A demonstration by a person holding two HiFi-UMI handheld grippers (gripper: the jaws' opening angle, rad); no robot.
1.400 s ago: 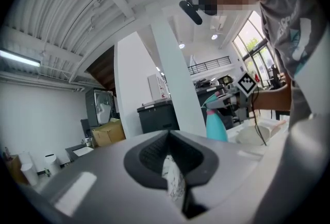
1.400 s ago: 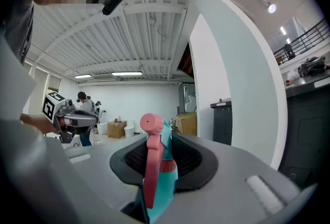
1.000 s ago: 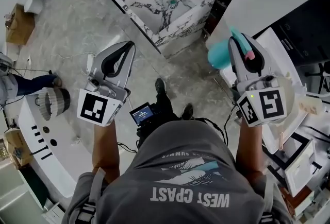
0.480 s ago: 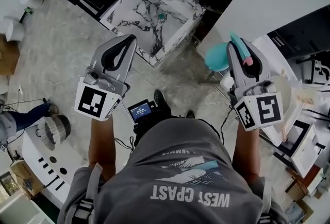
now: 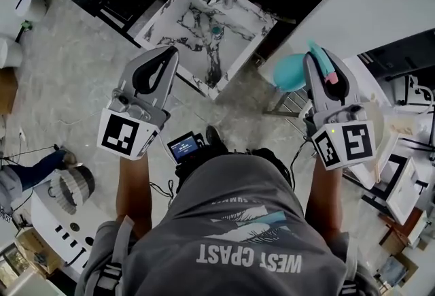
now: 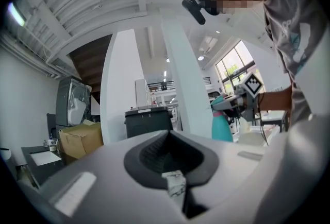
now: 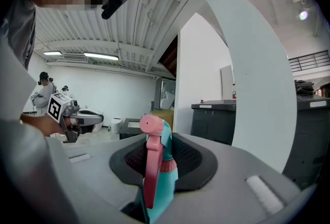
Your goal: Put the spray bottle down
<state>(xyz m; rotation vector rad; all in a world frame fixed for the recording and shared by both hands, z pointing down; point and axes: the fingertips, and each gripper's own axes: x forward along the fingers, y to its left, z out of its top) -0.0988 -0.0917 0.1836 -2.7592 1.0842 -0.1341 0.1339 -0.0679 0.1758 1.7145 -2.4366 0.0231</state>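
My right gripper (image 5: 317, 55) is shut on a teal spray bottle (image 5: 289, 73) with a pink trigger, held by its neck. The bottle's round body hangs off to the left of the jaws, above the floor. In the right gripper view, the pink trigger and teal head (image 7: 156, 158) stand up between the jaws. My left gripper (image 5: 165, 52) is held out level at the left with its tips together and nothing in it. The left gripper view shows the spray bottle (image 6: 222, 124) and the right gripper (image 6: 241, 102) off to the right.
A marble-patterned basin (image 5: 174, 35) with a tap stands ahead between the two grippers. A white wall (image 5: 353, 2) and racks with white items (image 5: 401, 172) are at the right. A dark bin (image 6: 147, 121) and a cardboard box (image 6: 77, 139) lie ahead in the left gripper view.
The basin and floor have slid down and left in the head view as the person moves. Both grippers keep their pose, the bottle still gripped.
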